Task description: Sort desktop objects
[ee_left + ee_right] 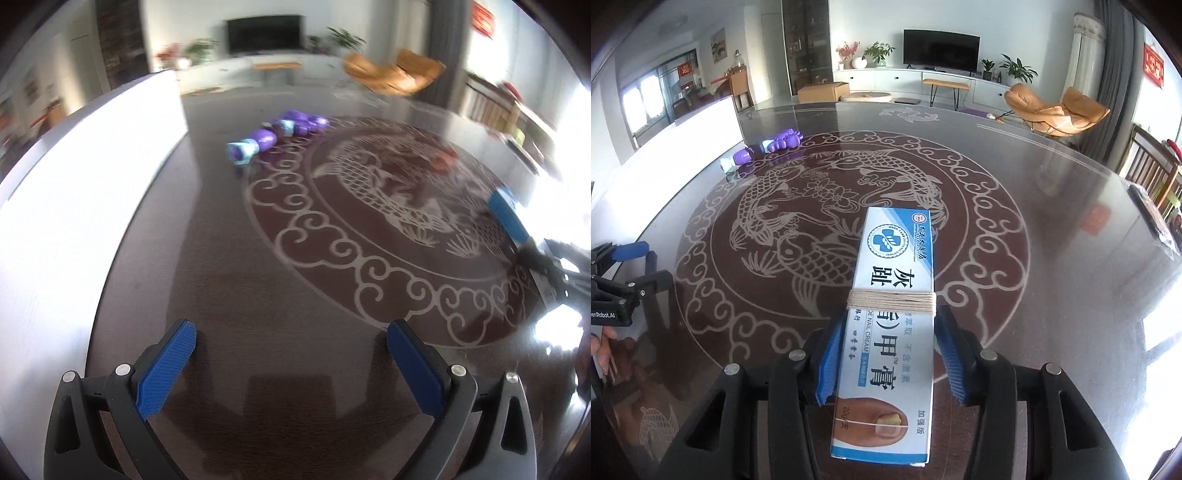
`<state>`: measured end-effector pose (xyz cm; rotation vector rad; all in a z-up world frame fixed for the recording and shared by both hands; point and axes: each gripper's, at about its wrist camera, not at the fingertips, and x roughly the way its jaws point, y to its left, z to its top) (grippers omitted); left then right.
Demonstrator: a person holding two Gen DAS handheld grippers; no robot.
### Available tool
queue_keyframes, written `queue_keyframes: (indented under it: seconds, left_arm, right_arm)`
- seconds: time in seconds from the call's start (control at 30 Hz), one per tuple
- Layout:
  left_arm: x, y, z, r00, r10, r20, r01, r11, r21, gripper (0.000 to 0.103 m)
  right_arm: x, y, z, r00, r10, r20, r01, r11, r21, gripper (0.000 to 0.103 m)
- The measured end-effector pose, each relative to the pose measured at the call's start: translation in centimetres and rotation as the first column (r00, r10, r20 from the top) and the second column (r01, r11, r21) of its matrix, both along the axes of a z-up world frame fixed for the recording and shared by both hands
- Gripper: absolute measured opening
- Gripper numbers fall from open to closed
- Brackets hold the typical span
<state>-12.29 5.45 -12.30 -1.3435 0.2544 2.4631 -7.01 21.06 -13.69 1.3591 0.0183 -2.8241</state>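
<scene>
1. A nail cream box, white and blue with Chinese lettering and a picture of a toenail, is being held lengthwise between the blue pads of the right gripper, which are being pressed against its two long sides.
2. The box is being kept just above the dark glass-topped table, over the near part of the pale carp medallion; whether its far end is touching the glass cannot be told.
3. A band of beige string is being seen wound several times around the middle of the box, just ahead of the pads.
4. The left gripper is being held low over the table's near left part with its jaws spread wide apart and nothing between them; only bare dark tabletop is being framed by its blue pads.
5. In the right wrist view, the left gripper is being shown at the far left edge, well apart from the box.
6. Purple and light-blue toys are being left lying in a loose row on the far left part of the table, near a white panel along that side; in the left wrist view they are blurred.
7. Beyond the table, a television, potted plants and an orange lounge chair are being shown against the far wall.
</scene>
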Motion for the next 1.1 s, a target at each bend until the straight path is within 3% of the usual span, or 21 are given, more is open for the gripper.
queue_keyframes:
  seconds: [0.1,0.23,0.3,0.47,0.6,0.63,0.7,0.73,0.77,0.9,0.97,1.1]
  left_arm:
    - [-3.5,0.5,0.4,0.997,-0.041,0.073,0.042,0.999,-0.019,0.103]
    - [-9.1,0.7,2.3,0.998,-0.030,0.058,0.028,0.999,0.039,0.103]
    - [-12.4,1.2,2.5,0.998,-0.024,0.059,0.022,0.999,0.034,0.103]
    - [-18.4,2.5,1.5,0.998,-0.001,0.071,0.002,1.000,-0.006,0.103]
    - [-20.4,3.9,0.3,0.996,-0.039,0.082,0.041,0.999,-0.027,0.103]
    - [-20.4,4.3,0.3,0.997,-0.053,0.064,0.056,0.998,-0.034,0.103]
    - [-19.9,4.7,0.8,0.994,-0.108,0.012,0.108,0.994,-0.011,0.079]
    - [-19.8,4.7,1.0,0.993,-0.120,-0.015,0.120,0.993,-0.006,0.049]
    - [-19.5,4.8,1.2,0.993,-0.118,-0.026,0.118,0.993,-0.013,0.039]
    - [-17.1,4.9,1.2,0.993,-0.103,-0.054,0.101,0.994,-0.042,0.039]
    - [-15.5,4.0,1.2,0.997,-0.066,-0.031,0.066,0.998,0.016,0.038]
    - [-8.4,2.0,1.4,1.000,0.011,-0.007,-0.010,0.995,0.094,0.038]
  right_arm:
    - [0.4,-0.2,0.2,1.000,0.000,0.000,0.000,1.000,0.000,0.049]
    - [0.4,-0.2,0.2,1.000,0.000,0.000,0.000,1.000,-0.003,0.049]
    - [0.5,-0.2,0.3,1.000,0.000,0.000,0.000,1.000,-0.003,0.050]
    - [0.5,-0.2,0.3,1.000,0.000,0.000,0.000,1.000,-0.005,0.049]
    - [0.6,-0.2,0.4,1.000,-0.001,0.000,0.001,1.000,-0.002,0.049]
    - [0.5,-0.3,0.4,1.000,-0.001,0.000,0.001,1.000,-0.001,0.049]
    - [0.4,-0.3,0.4,1.000,-0.002,0.000,0.002,1.000,-0.002,0.049]
    - [0.4,-0.3,0.4,1.000,-0.002,-0.001,0.002,1.000,-0.002,0.049]
    - [0.4,-0.3,0.4,1.000,-0.002,0.000,0.002,1.000,-0.001,0.049]
    - [0.3,0.0,0.5,1.000,-0.031,-0.001,0.031,1.000,-0.002,0.049]
    - [0.3,0.1,0.5,0.999,-0.040,-0.002,0.040,0.999,-0.008,0.049]
    - [0.1,0.1,0.7,0.999,-0.040,-0.001,0.040,0.999,-0.005,0.049]
